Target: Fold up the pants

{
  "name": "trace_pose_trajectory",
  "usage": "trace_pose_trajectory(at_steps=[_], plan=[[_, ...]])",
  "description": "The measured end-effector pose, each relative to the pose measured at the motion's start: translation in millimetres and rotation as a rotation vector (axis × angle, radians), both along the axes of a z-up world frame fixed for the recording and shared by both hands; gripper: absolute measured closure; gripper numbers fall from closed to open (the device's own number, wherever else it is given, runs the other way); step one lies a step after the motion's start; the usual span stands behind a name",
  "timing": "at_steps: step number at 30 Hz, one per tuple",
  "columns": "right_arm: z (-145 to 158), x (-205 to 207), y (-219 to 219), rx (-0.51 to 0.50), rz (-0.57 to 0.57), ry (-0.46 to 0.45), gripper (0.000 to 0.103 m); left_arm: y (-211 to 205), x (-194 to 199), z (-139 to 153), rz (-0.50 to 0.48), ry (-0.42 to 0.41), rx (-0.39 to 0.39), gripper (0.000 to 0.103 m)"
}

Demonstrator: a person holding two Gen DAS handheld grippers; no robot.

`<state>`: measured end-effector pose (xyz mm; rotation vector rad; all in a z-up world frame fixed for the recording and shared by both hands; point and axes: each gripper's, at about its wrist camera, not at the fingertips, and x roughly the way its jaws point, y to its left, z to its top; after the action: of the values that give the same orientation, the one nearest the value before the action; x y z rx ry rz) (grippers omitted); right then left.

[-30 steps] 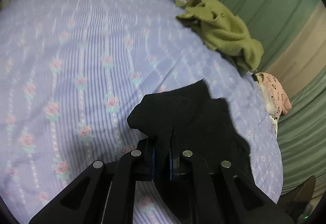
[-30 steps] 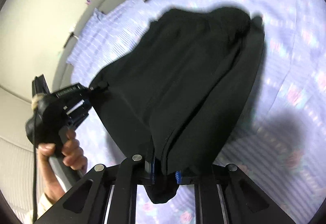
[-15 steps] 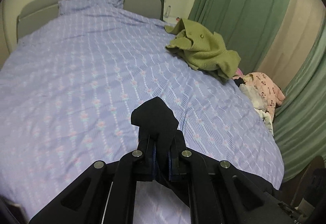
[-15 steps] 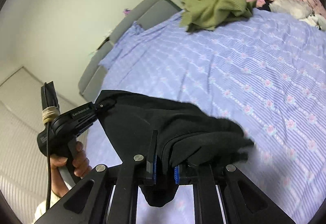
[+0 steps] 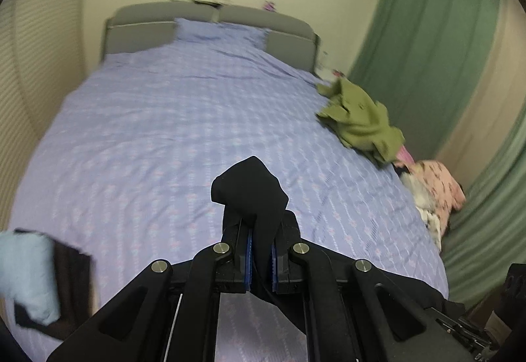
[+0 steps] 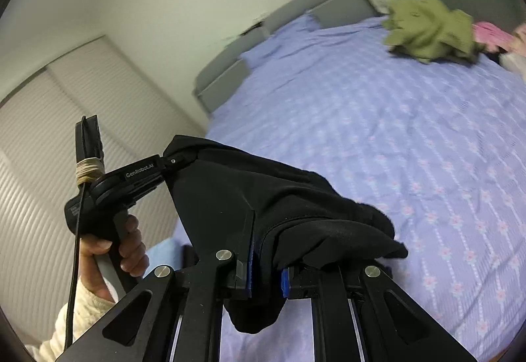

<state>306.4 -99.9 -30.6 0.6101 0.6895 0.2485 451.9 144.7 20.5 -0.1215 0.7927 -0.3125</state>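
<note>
The black pants [image 6: 263, 197] hang in the air between my two grippers, lifted clear above the bed [image 6: 411, 132]. My right gripper [image 6: 266, 266] is shut on one bunched edge of the cloth. My left gripper [image 5: 259, 250] is shut on another corner of the pants [image 5: 253, 187], which sticks up past its fingertips. In the right wrist view the left gripper [image 6: 171, 161] shows at the left, held by a hand, with the cloth stretched from it. The hanging lower part of the pants is hidden.
The bed has a lilac flowered cover [image 5: 164, 132] and a grey headboard [image 5: 210, 23]. A green garment [image 5: 361, 122] and pink clothes [image 5: 437, 187] lie at its right edge. Folded light blue and dark cloth [image 5: 29, 273] lies at the near left. Green curtains [image 5: 427, 49] hang at right.
Both grippers have risen with the pants, lifting them off the bed. The views have tilted up from the cover to the headboard and walls.
</note>
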Motion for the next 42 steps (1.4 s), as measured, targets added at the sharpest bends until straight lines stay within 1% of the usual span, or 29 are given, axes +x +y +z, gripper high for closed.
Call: trace_pose_trajectory(at_steps=[2, 3, 7, 10, 12, 15, 17, 19, 20, 22, 24, 27, 31, 34, 38, 42], plan=[[6, -1, 12, 0.006, 0.04, -0.01, 0.09, 18, -13, 11, 0.032, -0.014, 0.006, 0.093], [11, -2, 22, 0.0, 0.072, -0.021, 0.09, 32, -21, 19, 0.053, -0.024, 0.01, 0.093], [26, -5, 57, -0.026, 0.142, -0.058, 0.09, 73, -38, 36, 0.099, -0.044, 0.01, 0.094], [38, -5, 89, -0.04, 0.167, -0.08, 0.09, 108, -45, 47, 0.109, -0.059, -0.002, 0.094], [43, -6, 109, -0.045, 0.167, -0.095, 0.09, 131, -45, 53, 0.094, -0.075, -0.003, 0.094], [47, -7, 144, -0.048, 0.132, -0.113, 0.09, 157, -38, 60, 0.047, -0.09, -0.007, 0.094], [47, -9, 164, -0.045, 0.092, -0.123, 0.09, 174, -31, 64, -0.004, -0.096, -0.008, 0.094], [49, -12, 188, -0.055, 0.032, -0.127, 0.09, 191, -21, 67, -0.058, -0.079, -0.01, 0.094], [50, -13, 198, -0.055, 0.011, -0.124, 0.09, 198, -17, 68, -0.083, -0.074, 0.005, 0.093], [51, -12, 220, -0.059, -0.024, -0.116, 0.09, 211, -9, 70, -0.116, -0.065, 0.022, 0.093], [54, -8, 240, -0.071, -0.049, -0.111, 0.09, 226, 1, 71, -0.139, -0.052, 0.015, 0.093], [58, -1, 264, -0.091, -0.057, -0.108, 0.09, 242, 10, 70, -0.145, -0.041, 0.023, 0.093], [58, 6, 285, -0.081, -0.047, -0.109, 0.09, 266, 18, 66, -0.139, -0.038, 0.032, 0.093], [58, 12, 304, -0.095, -0.058, -0.114, 0.09, 287, 25, 64, -0.142, -0.026, 0.02, 0.093], [64, 17, 340, -0.168, -0.073, -0.123, 0.09, 302, 34, 63, -0.168, -0.022, -0.003, 0.093], [69, 21, 372, -0.216, -0.135, -0.138, 0.09, 322, 52, 64, -0.229, -0.009, -0.018, 0.093]])
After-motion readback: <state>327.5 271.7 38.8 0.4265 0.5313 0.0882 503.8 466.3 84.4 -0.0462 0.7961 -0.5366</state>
